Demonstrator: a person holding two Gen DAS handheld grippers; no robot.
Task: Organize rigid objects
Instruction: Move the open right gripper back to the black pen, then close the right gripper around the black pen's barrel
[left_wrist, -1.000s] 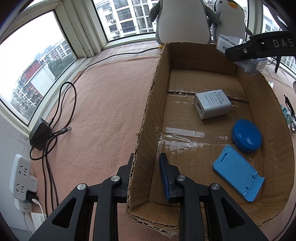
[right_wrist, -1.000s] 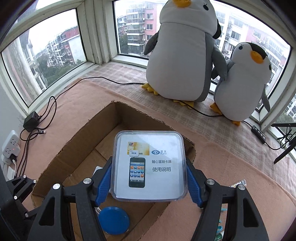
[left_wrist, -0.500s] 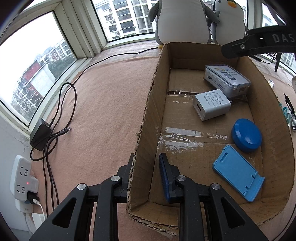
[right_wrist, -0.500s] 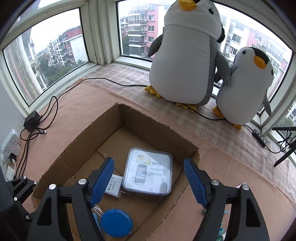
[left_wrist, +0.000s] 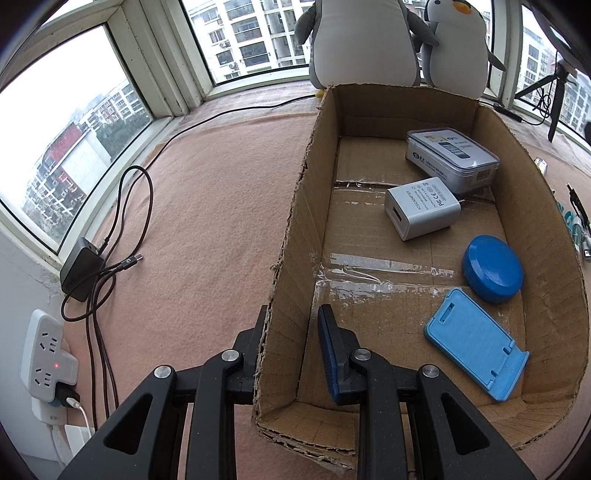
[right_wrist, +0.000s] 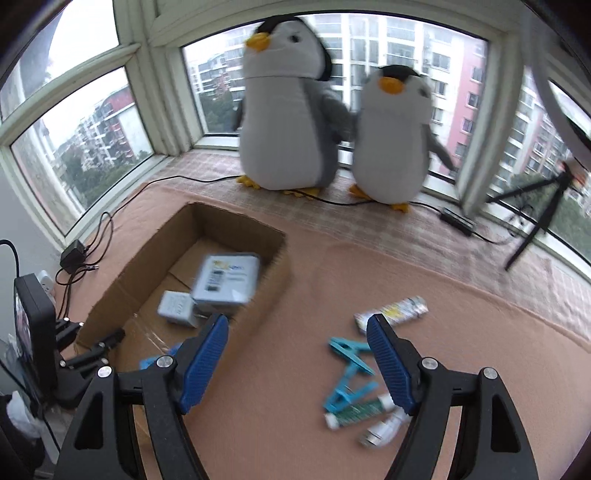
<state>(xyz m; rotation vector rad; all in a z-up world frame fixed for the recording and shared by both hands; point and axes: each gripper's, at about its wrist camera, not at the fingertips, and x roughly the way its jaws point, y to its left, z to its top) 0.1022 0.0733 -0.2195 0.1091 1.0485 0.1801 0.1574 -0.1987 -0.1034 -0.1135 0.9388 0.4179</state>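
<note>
Left wrist view: the left gripper (left_wrist: 291, 347) is clamped on the near left wall of the cardboard box (left_wrist: 295, 229), one finger outside and the blue pad (left_wrist: 328, 354) inside, so the card hides the outer pad. In the box, at upper right of the frame, lies the clear-lidded case (left_wrist: 452, 157); its label print is too small to read. Just below it, the grey charger (left_wrist: 421, 206) shows "AC/DC ADAPTER" and an FCC mark. Lower right lie the round blue lid (left_wrist: 493, 268) and the light-blue phone stand (left_wrist: 474, 343). At the top edge, two plush penguins (left_wrist: 365, 40) are cut off at the head.

Right wrist view: the whole picture is motion-blurred. The right gripper (right_wrist: 297, 358) stands wide apart with nothing between its pads, low in the frame, over the peach cloth (right_wrist: 461, 332). The box sits at centre left with the case and charger inside, both smeared and unreadable. Between and beyond the fingers lie blue clothespegs (right_wrist: 349, 369) and small tubes (right_wrist: 391, 314), their print illegible.
</note>
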